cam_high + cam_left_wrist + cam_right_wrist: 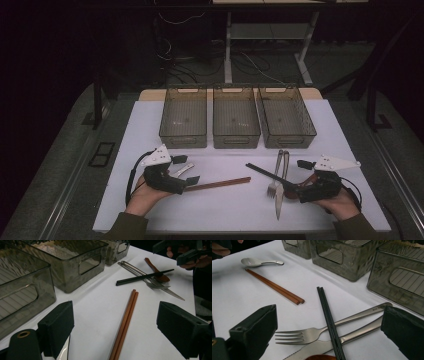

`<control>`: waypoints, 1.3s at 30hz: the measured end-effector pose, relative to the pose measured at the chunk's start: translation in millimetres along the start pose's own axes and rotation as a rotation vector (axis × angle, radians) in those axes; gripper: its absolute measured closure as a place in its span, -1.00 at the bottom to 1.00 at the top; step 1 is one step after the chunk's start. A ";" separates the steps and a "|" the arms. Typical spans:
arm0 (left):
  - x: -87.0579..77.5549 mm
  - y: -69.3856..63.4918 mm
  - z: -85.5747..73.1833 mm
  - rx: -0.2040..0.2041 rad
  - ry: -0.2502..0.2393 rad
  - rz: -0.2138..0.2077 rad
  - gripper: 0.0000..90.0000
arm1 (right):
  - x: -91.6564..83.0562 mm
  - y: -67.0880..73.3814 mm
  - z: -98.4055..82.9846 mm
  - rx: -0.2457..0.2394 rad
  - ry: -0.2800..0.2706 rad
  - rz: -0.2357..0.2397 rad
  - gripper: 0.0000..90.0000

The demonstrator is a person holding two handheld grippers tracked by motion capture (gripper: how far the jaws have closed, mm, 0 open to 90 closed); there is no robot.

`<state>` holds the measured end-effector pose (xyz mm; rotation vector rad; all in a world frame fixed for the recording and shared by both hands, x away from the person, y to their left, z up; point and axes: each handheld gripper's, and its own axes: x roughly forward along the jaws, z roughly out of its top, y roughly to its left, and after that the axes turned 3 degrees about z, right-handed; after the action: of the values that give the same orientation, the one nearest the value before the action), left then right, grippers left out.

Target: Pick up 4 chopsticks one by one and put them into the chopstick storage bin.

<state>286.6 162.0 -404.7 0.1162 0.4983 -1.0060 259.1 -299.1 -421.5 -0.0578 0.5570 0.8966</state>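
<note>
Left gripper [115, 322] straddles the brown chopsticks [125, 322] near the table's front edge, jaws apart, not gripping; next, clench and lift. Right gripper [329, 337] hangs released over fork [312, 335]

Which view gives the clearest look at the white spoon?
The right gripper view: the white spoon lies whole and unobstructed on the table beyond the brown chopsticks. In the high view it is small and partly tucked between the left gripper's jaws. In the left gripper view I cannot make it out with certainty.
</note>
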 end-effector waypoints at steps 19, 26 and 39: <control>14.5 -0.2 9.6 -0.004 0.000 -0.028 -0.52 | 1.0 0.0 -0.5 -0.005 0.000 -0.005 -0.99; 17.9 -1.5 11.5 0.001 -0.002 -0.031 -0.45 | 0.7 0.4 0.1 -0.002 -0.006 -0.004 -0.99; 35.7 -5.0 19.6 0.017 0.013 -0.061 -0.15 | 2.3 -3.3 1.6 0.001 -0.006 0.007 -0.99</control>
<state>304.7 125.3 -402.9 0.1232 0.5075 -1.0701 263.5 -299.1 -421.7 -0.0526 0.5524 0.9028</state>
